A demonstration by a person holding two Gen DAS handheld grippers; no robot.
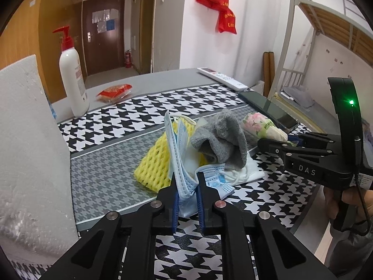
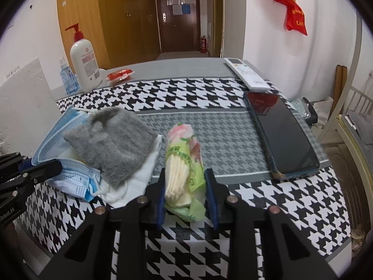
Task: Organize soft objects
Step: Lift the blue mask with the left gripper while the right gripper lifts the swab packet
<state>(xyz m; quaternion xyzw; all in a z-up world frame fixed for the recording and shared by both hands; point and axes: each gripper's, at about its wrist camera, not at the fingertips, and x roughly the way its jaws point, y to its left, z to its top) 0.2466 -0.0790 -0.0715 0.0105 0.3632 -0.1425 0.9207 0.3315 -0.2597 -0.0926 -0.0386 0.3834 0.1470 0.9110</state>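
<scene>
On the houndstooth cloth (image 2: pixel 268 200) covering the table, the soft things sit in one loose heap, and both tools have a piece of it. The left gripper (image 1: pixel 186 182) is clamped on a folded blue face mask (image 1: pixel 180 163), its pads pressing the fabric from both sides at the near edge of the pile. The right gripper (image 2: pixel 185 179) is closed on the open end of a tissue packet (image 2: pixel 184 158), which lies just right of the heap with its far end resting on the cloth.

The mask leans against a yellow foam net (image 1: pixel 153 163) and a grey sock (image 2: pixel 114 140) that is draped over a white mask (image 2: pixel 139 182); more blue masks lie crumpled under the sock. Lifting the mask well probably means drawing it up and toward the holder slowly, so that its ear loops, which may be caught under the sock though the view does not show this clearly, slip free rather than dragging the sock along.

The tissue packet is limp and gripped by its wrapper and the sheet ends, so a straight pull could slide tissues out. Better to raise it level and keep the squeeze firm. A dark phone (image 2: pixel 282 137) sits near on the right, so the packet should travel away from it.
</scene>
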